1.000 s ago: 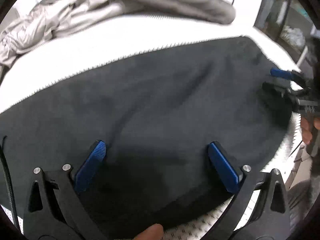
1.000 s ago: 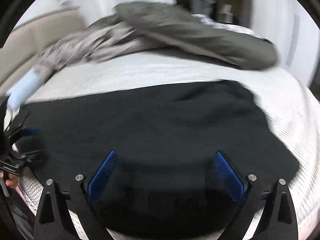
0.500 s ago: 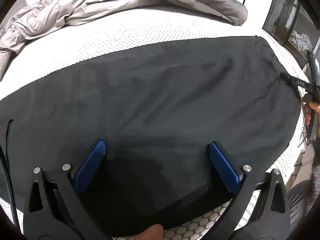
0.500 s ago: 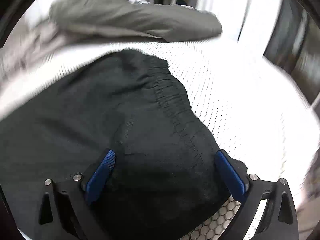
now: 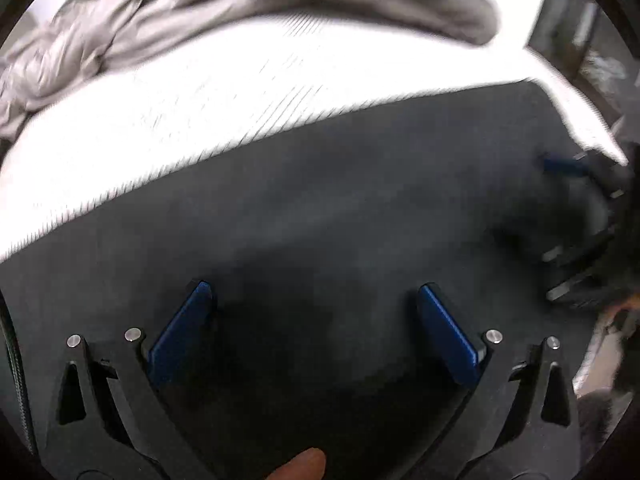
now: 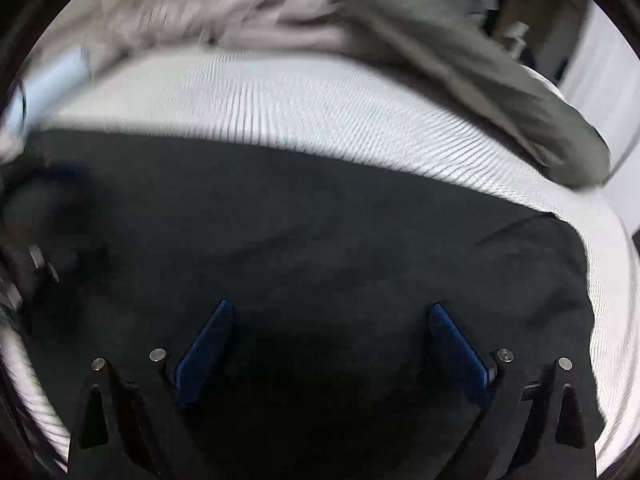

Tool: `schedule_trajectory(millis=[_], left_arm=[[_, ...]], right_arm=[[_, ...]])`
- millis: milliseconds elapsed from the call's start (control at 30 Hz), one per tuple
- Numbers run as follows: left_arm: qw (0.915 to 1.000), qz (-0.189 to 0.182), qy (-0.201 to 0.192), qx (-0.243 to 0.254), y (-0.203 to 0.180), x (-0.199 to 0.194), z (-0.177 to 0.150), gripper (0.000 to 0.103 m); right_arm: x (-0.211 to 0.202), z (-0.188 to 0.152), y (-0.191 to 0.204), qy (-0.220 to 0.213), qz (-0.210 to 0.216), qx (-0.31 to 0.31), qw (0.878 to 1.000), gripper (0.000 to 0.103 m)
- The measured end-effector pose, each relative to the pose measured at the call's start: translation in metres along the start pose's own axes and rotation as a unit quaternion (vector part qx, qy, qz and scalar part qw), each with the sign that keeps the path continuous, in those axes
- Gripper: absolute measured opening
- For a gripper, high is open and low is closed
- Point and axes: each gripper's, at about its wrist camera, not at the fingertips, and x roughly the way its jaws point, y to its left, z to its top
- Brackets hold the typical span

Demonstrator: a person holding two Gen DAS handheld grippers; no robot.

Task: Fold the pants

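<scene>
1. You are between folds: the black pants lie spread flat across the white mattress, taking up the near half of both wrist views, with nothing lifted.
2. Your left tool hangs over the near edge of the cloth with its blue pads spread wide, pinching nothing.
3. Your right tool is likewise wide apart and empty; from the left wrist it shows at 3 o'clock, at the end of the pants.
4. Next, I judge, each tool must drop to an edge and close on it; both frames are smeared, so which end is the waistband is uncertain.
5. No container is in view; only grey bedding is heaped at 12 o'clock, apart from the pants.
</scene>
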Motion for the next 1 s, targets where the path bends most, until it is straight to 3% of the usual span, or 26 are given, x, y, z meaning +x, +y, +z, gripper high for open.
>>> schedule_trajectory(millis=[67, 100, 167, 267, 400, 500, 600, 733, 800, 867, 900, 967, 1000], left_arm=[[0.9996, -0.017, -0.012, -0.02, 0.017, 0.0, -0.005, 0.102], [0.9995, -0.016, -0.015, -0.024, 0.022, -0.003, -0.007, 0.102], [0.9993, -0.009, -0.021, -0.029, 0.031, -0.005, -0.011, 0.102], [0.999, -0.014, -0.026, -0.034, 0.037, -0.005, -0.015, 0.102], [0.9996, 0.006, -0.009, -0.025, 0.035, -0.01, -0.016, 0.102], [0.999, -0.026, -0.02, -0.03, 0.034, -0.031, -0.008, 0.102], [0.9985, -0.019, -0.048, -0.017, 0.025, -0.04, 0.017, 0.102], [0.9987, 0.021, -0.046, -0.007, 0.021, -0.011, 0.046, 0.102], [0.9989, 0.03, -0.025, -0.026, 0.031, 0.01, 0.045, 0.102], [0.9985, 0.015, -0.011, -0.052, 0.047, 0.023, 0.035, 0.103], [0.9978, 0.004, -0.015, -0.064, 0.053, 0.023, 0.032, 0.103], [0.9971, 0.004, -0.021, -0.074, 0.061, 0.02, 0.03, 0.103], [0.9971, 0.002, -0.021, -0.073, 0.062, 0.02, 0.031, 0.103]], right_arm=[[-0.004, -0.007, -0.027, -0.009, 0.002, 0.033, 0.999, 0.1], [-0.005, -0.013, -0.044, -0.01, -0.023, 0.056, 0.998, 0.1], [-0.002, -0.029, -0.101, 0.002, -0.114, 0.135, 0.984, 0.099], [-0.004, -0.052, -0.145, 0.009, -0.151, 0.217, 0.964, 0.099], [-0.017, -0.044, -0.141, 0.005, -0.167, 0.191, 0.967, 0.099], [-0.047, -0.031, -0.115, -0.024, -0.142, 0.168, 0.975, 0.099], [-0.06, -0.005, -0.083, -0.048, -0.093, 0.128, 0.986, 0.099], [-0.033, 0.023, -0.035, -0.043, -0.027, 0.064, 0.997, 0.099], [-0.002, 0.024, -0.034, -0.009, -0.037, 0.043, 0.998, 0.099], [0.002, 0.015, -0.057, -0.007, -0.025, 0.078, 0.997, 0.1], [0.0, 0.011, -0.072, -0.005, -0.04, 0.103, 0.994, 0.1], [-0.006, -0.004, -0.116, 0.004, -0.141, 0.161, 0.977, 0.1], [-0.006, -0.013, -0.134, 0.012, -0.171, 0.183, 0.968, 0.1]])
